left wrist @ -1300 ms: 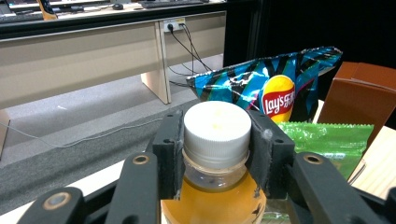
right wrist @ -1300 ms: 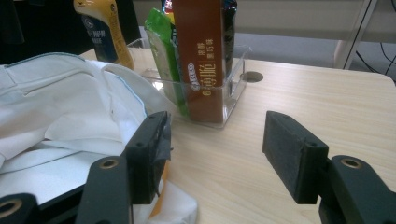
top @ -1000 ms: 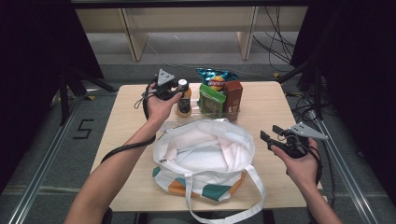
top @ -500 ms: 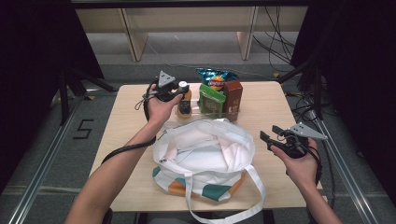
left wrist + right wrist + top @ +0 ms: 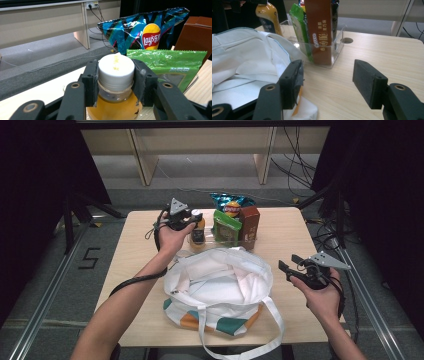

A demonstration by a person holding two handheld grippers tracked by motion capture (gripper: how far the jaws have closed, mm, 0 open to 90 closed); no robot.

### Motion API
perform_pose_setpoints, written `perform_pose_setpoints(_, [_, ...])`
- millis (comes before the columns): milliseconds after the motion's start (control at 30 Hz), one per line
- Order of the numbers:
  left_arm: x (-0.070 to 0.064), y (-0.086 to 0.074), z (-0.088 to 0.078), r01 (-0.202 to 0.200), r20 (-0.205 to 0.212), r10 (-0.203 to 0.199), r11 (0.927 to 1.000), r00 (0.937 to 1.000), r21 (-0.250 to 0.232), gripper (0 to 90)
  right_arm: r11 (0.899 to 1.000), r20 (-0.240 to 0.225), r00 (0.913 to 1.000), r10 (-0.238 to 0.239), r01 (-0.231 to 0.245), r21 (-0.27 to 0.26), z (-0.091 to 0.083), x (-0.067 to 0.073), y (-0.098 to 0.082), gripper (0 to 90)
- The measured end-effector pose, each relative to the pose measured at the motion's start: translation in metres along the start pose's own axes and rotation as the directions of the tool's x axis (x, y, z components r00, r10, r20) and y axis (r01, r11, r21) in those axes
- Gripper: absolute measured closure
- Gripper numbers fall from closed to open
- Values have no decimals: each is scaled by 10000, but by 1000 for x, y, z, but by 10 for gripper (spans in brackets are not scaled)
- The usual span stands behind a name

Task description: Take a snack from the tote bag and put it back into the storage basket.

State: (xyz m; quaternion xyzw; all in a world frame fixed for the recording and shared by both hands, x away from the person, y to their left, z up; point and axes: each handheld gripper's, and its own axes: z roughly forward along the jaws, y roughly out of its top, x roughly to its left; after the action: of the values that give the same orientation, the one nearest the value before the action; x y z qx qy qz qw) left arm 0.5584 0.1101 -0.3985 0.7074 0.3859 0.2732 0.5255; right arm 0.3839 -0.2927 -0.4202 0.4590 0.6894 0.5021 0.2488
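Plainly, Lay's chip bag [image 5: 147,31], left tool [image 5: 115,82] gripping bottle [image 5: 115,75]

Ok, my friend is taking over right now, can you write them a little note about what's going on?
Left hand-held gripper: shut on the juice bottle at its white cap, bottle standing in the clear tray.
Right hand-held gripper: open, holding nothing, beside the white tote bag.
Chips bag, green packet and brown box stand in the tray.
Done: bottle gripped.
Left: probably lift the bottle into the open bag, then the other snacks.
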Motion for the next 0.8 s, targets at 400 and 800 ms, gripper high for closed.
perform_pose_setpoints(400, [-1, -5, 3, 59, 2, -59, 9999, 10000, 145, 585, 10000, -88, 10000, -31, 31, -32, 0, -1, 1, 416])
perform_pose_setpoints(800, [0, -10, 4, 106, -49, -105, 9995, 9999, 300, 585, 10000, -58, 10000, -31, 31, -58, 1, 0, -1, 416])
